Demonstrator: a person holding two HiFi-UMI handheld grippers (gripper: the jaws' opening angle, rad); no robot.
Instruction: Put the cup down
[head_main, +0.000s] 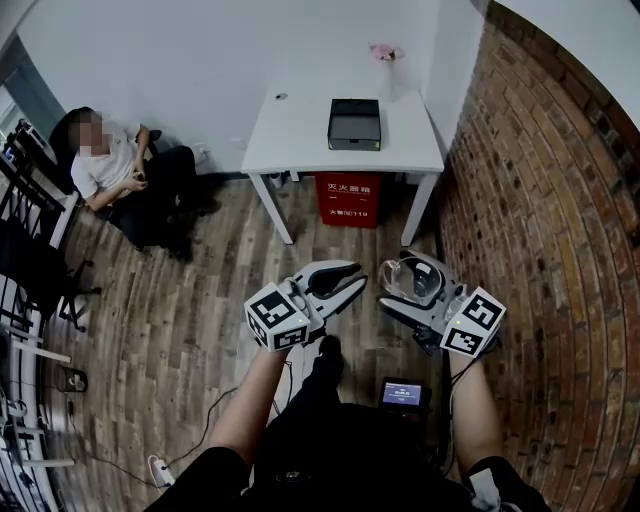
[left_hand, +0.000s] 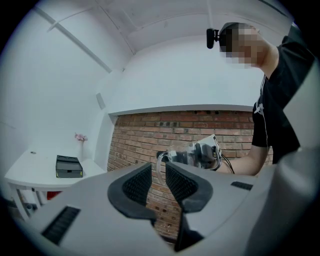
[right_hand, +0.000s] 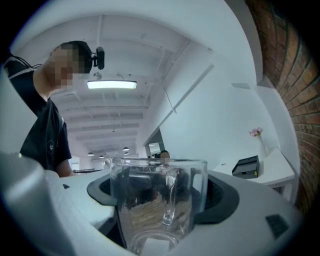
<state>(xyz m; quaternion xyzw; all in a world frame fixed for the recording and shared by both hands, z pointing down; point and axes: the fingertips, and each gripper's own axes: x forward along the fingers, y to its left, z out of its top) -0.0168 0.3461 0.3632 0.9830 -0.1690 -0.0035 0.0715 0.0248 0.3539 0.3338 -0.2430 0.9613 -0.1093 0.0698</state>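
A clear glass cup (head_main: 408, 282) with a handle is held in the air over the wooden floor, with my right gripper (head_main: 392, 284) shut on it. In the right gripper view the cup (right_hand: 159, 200) fills the space between the dark pads (right_hand: 222, 192), its handle facing the camera. My left gripper (head_main: 350, 281) hangs just to the cup's left, apart from it, open by a narrow gap and holding nothing. The left gripper view shows its own jaws (left_hand: 159, 181) with the right gripper (left_hand: 200, 155) and the cup (left_hand: 172, 156) beyond. A white table (head_main: 300, 135) stands ahead.
A black box (head_main: 355, 124) and a vase with a pink flower (head_main: 383, 52) are on the table, and a red box (head_main: 349, 198) sits beneath it. A person (head_main: 120, 170) sits at the left. A brick wall (head_main: 540, 200) runs along the right.
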